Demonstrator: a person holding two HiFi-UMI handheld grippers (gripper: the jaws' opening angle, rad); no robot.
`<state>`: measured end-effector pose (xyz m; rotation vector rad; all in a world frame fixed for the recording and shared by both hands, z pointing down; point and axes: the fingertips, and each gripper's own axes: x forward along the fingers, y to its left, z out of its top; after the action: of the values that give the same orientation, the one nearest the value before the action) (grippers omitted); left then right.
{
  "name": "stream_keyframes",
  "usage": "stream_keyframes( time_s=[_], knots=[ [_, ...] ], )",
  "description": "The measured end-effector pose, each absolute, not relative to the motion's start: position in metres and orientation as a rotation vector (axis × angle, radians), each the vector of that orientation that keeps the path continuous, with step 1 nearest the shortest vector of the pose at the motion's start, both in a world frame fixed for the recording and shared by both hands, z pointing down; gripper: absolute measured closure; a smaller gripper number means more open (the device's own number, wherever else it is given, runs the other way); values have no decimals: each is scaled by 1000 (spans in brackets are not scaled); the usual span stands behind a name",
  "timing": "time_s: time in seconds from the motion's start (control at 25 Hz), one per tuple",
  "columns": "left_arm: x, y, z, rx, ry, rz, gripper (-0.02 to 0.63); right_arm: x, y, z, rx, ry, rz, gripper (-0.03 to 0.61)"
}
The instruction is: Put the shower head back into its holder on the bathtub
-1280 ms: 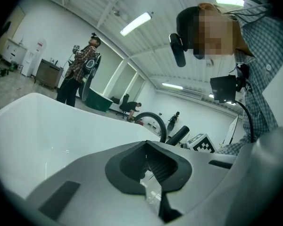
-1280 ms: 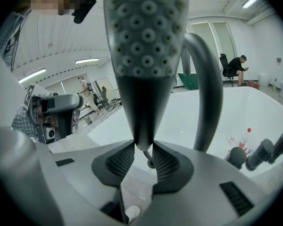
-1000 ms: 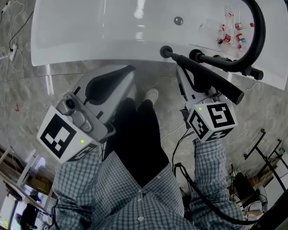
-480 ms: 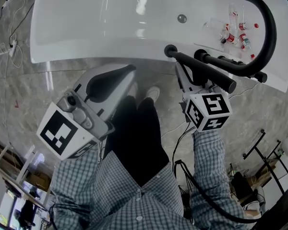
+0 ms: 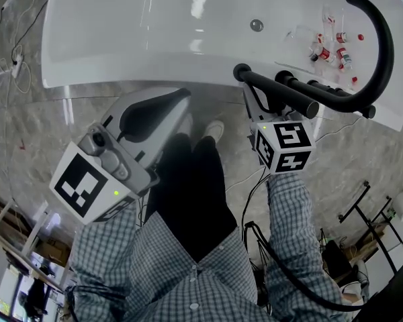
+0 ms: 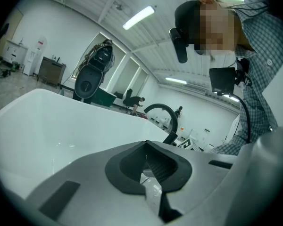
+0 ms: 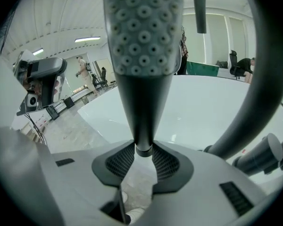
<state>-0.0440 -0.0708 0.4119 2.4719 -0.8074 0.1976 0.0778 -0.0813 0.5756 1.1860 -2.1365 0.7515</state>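
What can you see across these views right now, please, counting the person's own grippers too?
bathtub: one, white, across the top of the head view
shower head: one, black, over the tub's near rim, held by its thin end
curved tube: one, black, arching over the tub's right end
small bottles: several, clear with red caps, inside the tub at right
round fitting: one, silver, inside the tub
cables: a few, on the grey floor at left
shoe: one in view, pale, below the tub
sleeves: two, checked
left gripper: one, grey, jaws together, empty
right gripper: one, grey, shut on the shower head
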Motion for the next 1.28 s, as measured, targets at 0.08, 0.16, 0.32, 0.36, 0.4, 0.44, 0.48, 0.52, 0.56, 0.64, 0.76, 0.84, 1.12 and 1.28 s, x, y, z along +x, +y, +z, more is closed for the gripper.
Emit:
stream_keyframes(
  time_s=[0.08,0.16,0.32,0.36,0.4,0.44,0.48,0.52,0.56,0.64,0.76,0.84,1.12,1.28],
  knots=[
    [-43,-69,410,2467,-807,199,606,78,-81,577,1175,-2119,735,462],
    [-48,-71,413,2463,-807,201,606,74,-84,582,1160,-2100,715,462],
    [-55,-77,418,2457,-811,199,606,67,-90,595,1141,-2068,683,462],
    [-56,-77,419,2455,-811,200,606,66,-91,597,1141,-2061,682,462],
    [-57,-78,419,2454,-809,200,606,65,-91,600,1142,-2053,680,462],
    [-58,-78,420,2452,-808,199,606,65,-91,601,1142,-2047,676,462],
    [-59,-79,420,2451,-807,199,606,64,-92,603,1141,-2042,668,462],
    [-60,-80,421,2450,-807,198,606,63,-93,604,1139,-2040,658,462],
    [-61,-80,422,2448,-808,196,606,62,-94,604,1137,-2038,645,462],
    [-62,-81,424,2446,-809,194,606,60,-96,605,1130,-2033,618,462],
    [-62,-80,425,2445,-804,194,606,58,-97,606,1119,-2025,593,462],
    [-61,-80,425,2447,-799,194,606,57,-97,607,1122,-2033,601,460],
    [-53,-75,423,2455,-779,198,606,64,-86,605,1175,-2061,685,462],
    [-52,-72,425,2459,-770,201,606,71,-76,605,1212,-2054,715,462]
  ],
)
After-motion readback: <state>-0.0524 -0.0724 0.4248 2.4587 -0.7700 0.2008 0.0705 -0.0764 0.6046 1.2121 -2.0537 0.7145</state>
